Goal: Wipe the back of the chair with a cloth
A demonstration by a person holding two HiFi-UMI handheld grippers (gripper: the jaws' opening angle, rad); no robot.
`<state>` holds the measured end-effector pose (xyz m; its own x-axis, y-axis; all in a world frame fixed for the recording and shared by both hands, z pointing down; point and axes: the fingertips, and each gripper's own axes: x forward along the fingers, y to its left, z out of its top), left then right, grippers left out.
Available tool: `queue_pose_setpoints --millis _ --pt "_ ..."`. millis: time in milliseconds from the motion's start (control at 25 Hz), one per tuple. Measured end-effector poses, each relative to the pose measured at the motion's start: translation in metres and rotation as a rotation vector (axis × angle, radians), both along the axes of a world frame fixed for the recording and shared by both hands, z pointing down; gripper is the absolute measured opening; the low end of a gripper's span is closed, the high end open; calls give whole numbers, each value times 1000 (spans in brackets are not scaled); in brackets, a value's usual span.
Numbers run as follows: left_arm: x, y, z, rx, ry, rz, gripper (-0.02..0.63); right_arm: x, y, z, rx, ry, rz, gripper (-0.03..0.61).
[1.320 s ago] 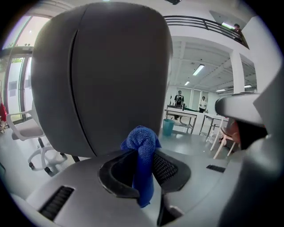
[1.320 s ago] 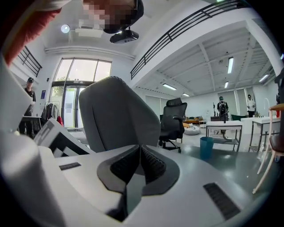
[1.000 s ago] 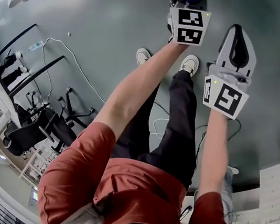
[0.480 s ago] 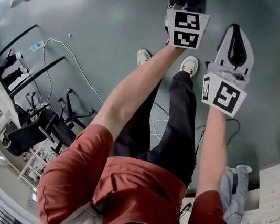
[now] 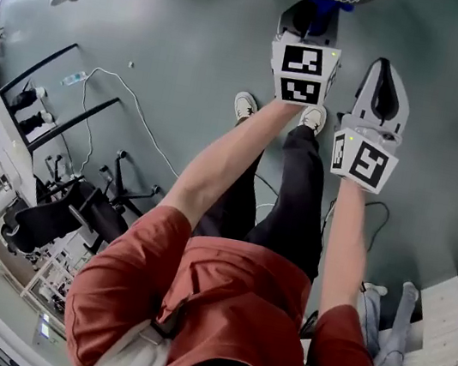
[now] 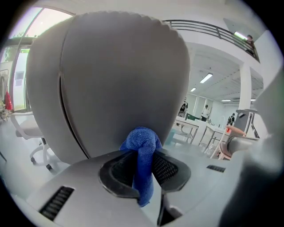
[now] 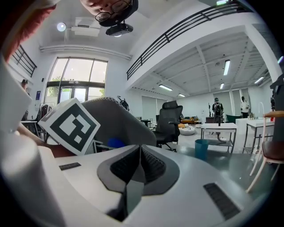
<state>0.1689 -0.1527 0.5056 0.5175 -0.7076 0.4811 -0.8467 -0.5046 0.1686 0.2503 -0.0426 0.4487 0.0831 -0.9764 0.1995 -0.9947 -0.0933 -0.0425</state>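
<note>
Cloth (image 6: pixel 141 142), seemingly soft and light, pinched mid-fold in left gripper's (image 6: pixel 141 170) jaws, chair back (image 6: pixel 120 75) just beyond. Right gripper's (image 7: pixel 138 165) jaws together, empty.

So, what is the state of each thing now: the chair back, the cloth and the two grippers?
Chair back: upright.
Cloth: bunched up, its tip at the chair back.
Left gripper: shut on the cloth.
Right gripper: shut, empty.
</note>
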Motion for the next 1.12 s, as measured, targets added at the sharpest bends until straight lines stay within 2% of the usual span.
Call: queue_pose_setpoints --millis 240,480,640,760,840,960,1120 --pt "-11 19 -85 -6 71 1 91 -10 17 -72 26 28 -25 25" --pt "-22 36 -146 -14 53 0 91 -14 33 -144 71 73 -36 25" --pt "-30 43 -155 -33 45 9 91 -25 35 -174 66 96 -42 25" --pt "-31 54 -162 -23 24 54 91 -33 34 -208 62 120 -63 25" --pt "-27 59 -167 -9 8 87 91 -25 29 -229 82 137 -72 25" --pt "-20 62 -181 4 32 101 91 -4 15 -247 109 136 -72 25" --pt "-50 85 -218 44 49 116 91 -13 18 -268 102 106 -69 25"
